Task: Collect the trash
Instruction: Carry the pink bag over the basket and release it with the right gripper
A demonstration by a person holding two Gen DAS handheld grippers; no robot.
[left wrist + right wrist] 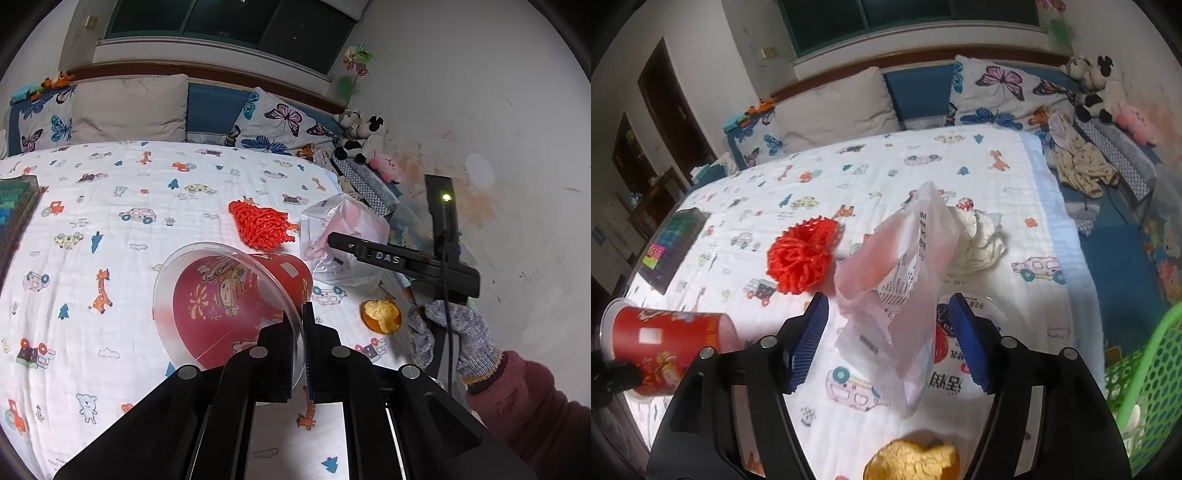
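Left gripper [303,334]: nearest the left wrist camera, its fingers are clenched on the clear rim of the red cup [236,299], one finger inside the mouth, one outside.
Red cup: tipped on its side in that grip, mouth toward the left camera, base pointing toward the red mesh [260,223]; whether its lower wall touches the bed [110,229] cannot be told.
Right gripper [888,338]: fingers released, standing apart with blue ribbed pads [809,341] on either side of the plastic bag [905,280].
Plastic bag: thin, translucent, printed, standing crumpled between the right fingers; the pads do not press it, though the right pad looks close to its edge.
Red mesh: bunched on the quilt, left of the bag and just beside it in the right wrist view.
Orange peel [916,461]: at the lower edge of the right view, below the fingers.
Crumpled white paper [979,240]: behind the bag, apparently touching it.
Green basket [1145,369]: off the right edge of the bed, near the right gripper.
Gloved hand [450,332]: grips the right gripper's handle.
Open room: bare quilt spreads left and beyond the mesh toward the pillows [834,107]; a dark box [676,247] lies near the left edge.
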